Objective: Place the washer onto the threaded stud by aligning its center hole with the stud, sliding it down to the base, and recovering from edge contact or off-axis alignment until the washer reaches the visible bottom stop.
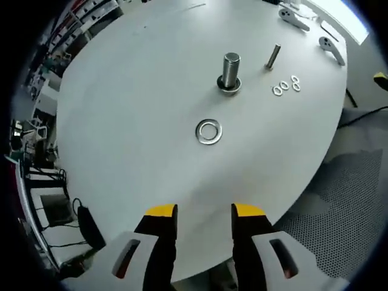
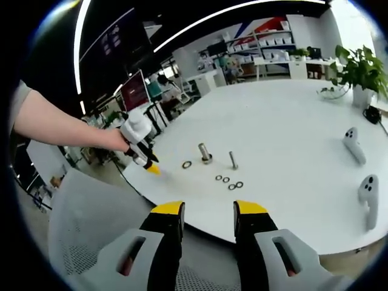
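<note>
A steel washer [image 1: 209, 131] lies flat on the white round table [image 1: 133, 109], a little in front of the upright threaded stud [image 1: 230, 70] on its base. My left gripper [image 1: 204, 212] hangs open above the table's near edge, short of the washer, with nothing between its yellow-tipped jaws. In the right gripper view, my right gripper [image 2: 208, 211] is open and empty, off the table's edge; the washer [image 2: 187, 164] and stud [image 2: 205, 152] look small and far. The left gripper [image 2: 145, 159] shows there in a person's hand, beside the washer.
A loose bolt [image 1: 273, 56] and three small washers [image 1: 285, 86] lie right of the stud. Two white controllers [image 1: 332, 48] rest at the table's far edge. A potted plant [image 2: 359, 70] stands on the table's far side. Mesh chair fabric [image 1: 339, 200] lies below the near edge.
</note>
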The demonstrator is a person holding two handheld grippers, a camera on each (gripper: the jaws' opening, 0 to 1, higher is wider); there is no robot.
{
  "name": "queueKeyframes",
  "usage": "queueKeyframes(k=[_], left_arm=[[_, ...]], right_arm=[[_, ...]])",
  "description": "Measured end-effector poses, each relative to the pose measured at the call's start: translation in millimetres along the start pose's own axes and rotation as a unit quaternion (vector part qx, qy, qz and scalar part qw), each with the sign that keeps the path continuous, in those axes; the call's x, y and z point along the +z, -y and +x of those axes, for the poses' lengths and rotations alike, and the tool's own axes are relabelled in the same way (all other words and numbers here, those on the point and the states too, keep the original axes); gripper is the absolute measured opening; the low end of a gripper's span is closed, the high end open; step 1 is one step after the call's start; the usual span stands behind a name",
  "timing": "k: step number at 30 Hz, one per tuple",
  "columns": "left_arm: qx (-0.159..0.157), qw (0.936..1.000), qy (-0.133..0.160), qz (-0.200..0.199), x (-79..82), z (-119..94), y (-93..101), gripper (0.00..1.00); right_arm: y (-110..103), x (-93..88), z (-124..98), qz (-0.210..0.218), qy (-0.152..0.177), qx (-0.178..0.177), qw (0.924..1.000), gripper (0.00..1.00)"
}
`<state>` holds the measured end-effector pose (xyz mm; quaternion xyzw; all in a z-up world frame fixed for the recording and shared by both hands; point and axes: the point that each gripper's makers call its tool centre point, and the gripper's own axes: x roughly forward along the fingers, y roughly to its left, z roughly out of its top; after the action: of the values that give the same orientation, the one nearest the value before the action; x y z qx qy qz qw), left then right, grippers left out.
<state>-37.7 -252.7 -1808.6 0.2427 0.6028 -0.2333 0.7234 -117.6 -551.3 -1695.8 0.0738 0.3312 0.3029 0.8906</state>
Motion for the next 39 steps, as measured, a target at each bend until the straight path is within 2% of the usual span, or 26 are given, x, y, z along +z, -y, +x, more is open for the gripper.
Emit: queueKeyframes(k=[3,8,10,12,13,18,25,32,36,39], left_arm=[[-0.004,1.0000,0.003,0.004,7.0,1,0.5,0.34],[-0.014,0.9998,0.003,0.009,16.4,14,3.0,0.34],[-0.029,0.9995,0.004,-0.013,20.7,18,8.7,0.34],[-0.046,0.9977,0.015,-0.047,29.7,20,15.2,0.34],[-0.048,0.9973,0.019,-0.052,36.4,22,15.2,0.34],[-0.042,0.9991,0.008,-0.010,52.1,32,15.4,0.34],[-0.045,0.9990,-0.006,0.002,70.3,46,16.7,0.36],[-0.038,0.9988,-0.023,0.021,71.2,56,11.1,0.37],[-0.040,0.9987,-0.020,0.024,77.9,55,7.1,0.36],[-0.040,0.9983,-0.028,0.031,76.0,55,7.5,0.35]], right_arm=[[3,2.2,-1,0.006,0.008,-0.006,0.9999,0.34],[1,-1.8,0,0.003,-0.005,-0.005,1.0000,0.34],[2,-1.3,-1,0.005,-0.002,-0.007,1.0000,0.34],[4,-0.1,-1,0.009,0.002,-0.011,0.9999,0.34],[4,0.1,-1,0.010,0.003,-0.011,0.9999,0.34],[5,-1.1,-1,0.009,-0.001,-0.012,0.9999,0.34],[6,-1.4,-1,0.011,-0.001,-0.014,0.9998,0.34],[5,-2.0,-1,0.010,-0.003,-0.014,0.9998,0.34],[4,-2.7,0,0.008,-0.006,-0.012,0.9999,0.34],[5,-2.3,0,0.009,-0.004,-0.013,0.9999,0.34]])
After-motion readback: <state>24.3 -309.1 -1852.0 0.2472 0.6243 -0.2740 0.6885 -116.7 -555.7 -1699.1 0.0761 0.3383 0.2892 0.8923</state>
